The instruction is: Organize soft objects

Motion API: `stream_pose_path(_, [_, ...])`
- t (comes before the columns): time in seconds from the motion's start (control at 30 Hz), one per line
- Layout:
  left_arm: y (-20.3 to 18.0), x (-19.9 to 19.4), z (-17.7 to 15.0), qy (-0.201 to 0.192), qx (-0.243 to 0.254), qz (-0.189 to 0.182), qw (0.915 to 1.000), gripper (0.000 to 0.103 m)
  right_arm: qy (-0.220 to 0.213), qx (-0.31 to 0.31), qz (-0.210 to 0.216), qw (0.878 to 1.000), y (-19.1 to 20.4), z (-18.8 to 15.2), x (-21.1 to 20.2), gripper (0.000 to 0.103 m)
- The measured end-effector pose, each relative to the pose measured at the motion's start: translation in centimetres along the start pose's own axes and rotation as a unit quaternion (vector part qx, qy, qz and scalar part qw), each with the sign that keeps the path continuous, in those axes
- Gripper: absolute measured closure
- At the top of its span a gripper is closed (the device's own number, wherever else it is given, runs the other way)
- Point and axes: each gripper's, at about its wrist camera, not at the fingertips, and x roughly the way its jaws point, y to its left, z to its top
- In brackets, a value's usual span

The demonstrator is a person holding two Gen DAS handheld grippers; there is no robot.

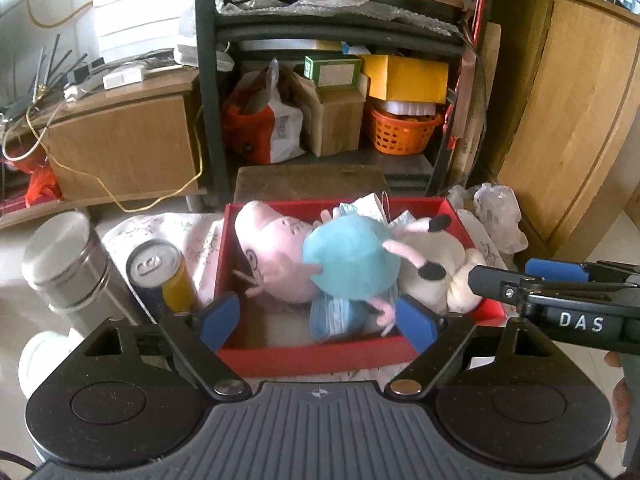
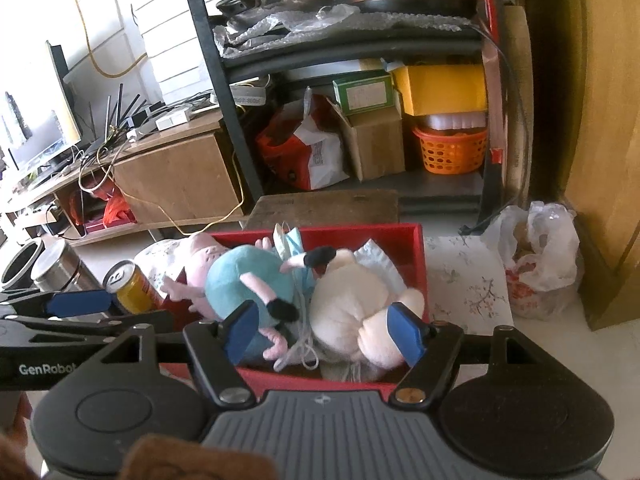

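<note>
Two plush toys (image 1: 320, 256) fill one red box (image 1: 312, 354); both tongs (image 1: 318, 322) (image 2: 326, 330) gape, holding nothing.

Red box (image 1: 304, 356) with pig plush (image 1: 348, 264) and white plush (image 1: 436, 268), drink can (image 1: 162, 276) beside it.

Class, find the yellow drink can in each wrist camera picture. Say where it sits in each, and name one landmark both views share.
Left wrist view: the yellow drink can stands at lower left, just outside the left wall of the red box, beside a steel flask.
Right wrist view: the can is at middle left, again left of the red box.
Shared landmark: the orange basket on the shelf behind.
</note>
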Motion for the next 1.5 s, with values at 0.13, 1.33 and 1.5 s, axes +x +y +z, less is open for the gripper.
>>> stream_pose_path(0.13, [-0.1, -1.2, -0.9, -0.004, -0.001, -0.005, 1.0000, 0.019, -0.002, 0.002, 0.003, 1.000, 0.1, -0.9, -1.2, 0.060])
stream_pose_path(1.33, [-2.4, -7.5, -5.6, -0.069, 0.006, 0.023, 0.9973, 0.015, -0.069, 0.020, 0.009, 0.997, 0.8, -6.5, -9.9, 0.053])
stream_pose_path(1.5, [-2.4, -7.6, -5.6, -0.075, 0.007, 0.031, 0.9966, 0.015, -0.068, 0.014, 0.014, 0.997, 1.3, -6.6, -9.8, 0.052])
